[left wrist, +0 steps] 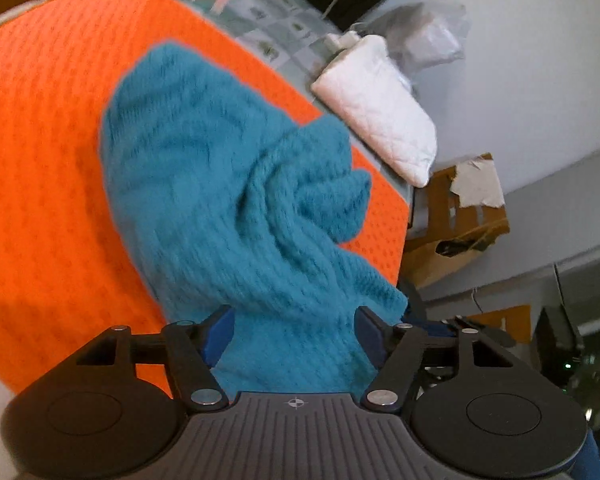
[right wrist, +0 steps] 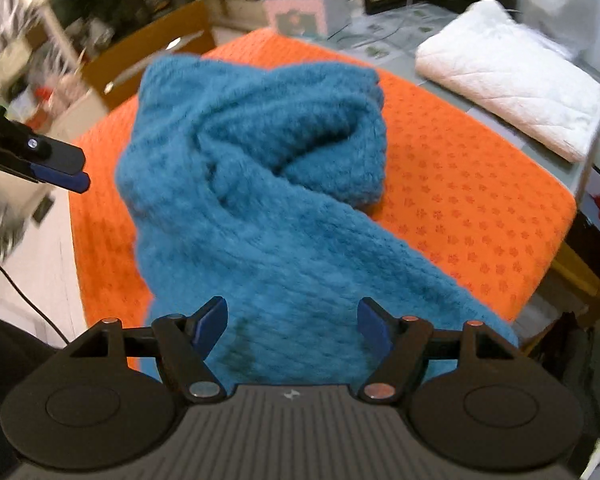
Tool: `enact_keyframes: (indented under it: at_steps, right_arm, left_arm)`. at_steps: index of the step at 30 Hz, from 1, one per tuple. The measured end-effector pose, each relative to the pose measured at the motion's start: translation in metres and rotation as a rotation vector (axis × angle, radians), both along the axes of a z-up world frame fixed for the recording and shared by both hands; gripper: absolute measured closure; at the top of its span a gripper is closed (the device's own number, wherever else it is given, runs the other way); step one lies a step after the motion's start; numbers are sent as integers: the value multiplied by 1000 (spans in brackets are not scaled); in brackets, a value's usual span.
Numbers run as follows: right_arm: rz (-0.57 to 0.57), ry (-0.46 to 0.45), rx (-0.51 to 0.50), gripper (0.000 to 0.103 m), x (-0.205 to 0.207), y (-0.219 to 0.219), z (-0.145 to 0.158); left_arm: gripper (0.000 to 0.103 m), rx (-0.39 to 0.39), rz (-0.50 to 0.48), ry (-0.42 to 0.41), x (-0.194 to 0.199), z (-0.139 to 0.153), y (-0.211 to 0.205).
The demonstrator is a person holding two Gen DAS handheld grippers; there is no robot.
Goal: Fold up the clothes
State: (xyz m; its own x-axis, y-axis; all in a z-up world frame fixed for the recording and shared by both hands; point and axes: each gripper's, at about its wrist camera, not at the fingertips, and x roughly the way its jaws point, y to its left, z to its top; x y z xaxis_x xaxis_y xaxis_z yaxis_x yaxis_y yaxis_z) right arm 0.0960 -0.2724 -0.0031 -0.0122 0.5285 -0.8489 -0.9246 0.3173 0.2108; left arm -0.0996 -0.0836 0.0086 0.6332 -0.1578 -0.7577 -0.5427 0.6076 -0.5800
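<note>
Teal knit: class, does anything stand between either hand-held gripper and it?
Nothing visible does. The teal knit lies bunched on the orange mat, directly beyond the open fingers of the right hand-held gripper and left hand-held gripper.

The teal knit garment is lying bunched across the middle of the orange mat, leaving bare mat either side; a white folded pad is blocking the far edge.

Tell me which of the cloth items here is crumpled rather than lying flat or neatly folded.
The teal knit sweater, bunched in twisted folds on the orange mat. The mat lies flat, and the white quilted pad behind sits neatly folded.
</note>
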Motion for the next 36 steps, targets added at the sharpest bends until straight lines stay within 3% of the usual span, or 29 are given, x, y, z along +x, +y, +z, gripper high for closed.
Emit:
enact_keyframes:
  at_steps: [5,10,13,15,18,24,31,34,36]
  right_arm:
    - [117,13,-61,25,23,15,-29]
    - [189,121,-80,26,39,29,-47]
    - [202,181,-106,39,42,35,-51]
    - [226,189,-102,68,37,34,-47]
    - [233,201,-107,83,26,33,-35]
    - [287,261,0,86,-18,33,9]
    - [359,315,158,86,-77,52,49]
    - [382,312,190,86,-95,64,57]
    - [394,297,185,86,-101,68,56]
  left_arm:
    - [21,-25,98,25,2,-13,-21]
    - [17,-61,179,48,2,-23,-29]
    - [15,-78,207,61,3,-26,-30]
    - [13,-89,220,68,5,-27,-30]
    - [12,-105,235,75,9,-30,-31]
    - [11,-175,175,55,26,-36,-34]
    - [11,-153,106,121,30,-43,-35]
    - [23,-149,107,132,19,-49,-31]
    - [48,-159,119,124,8,-53,-26]
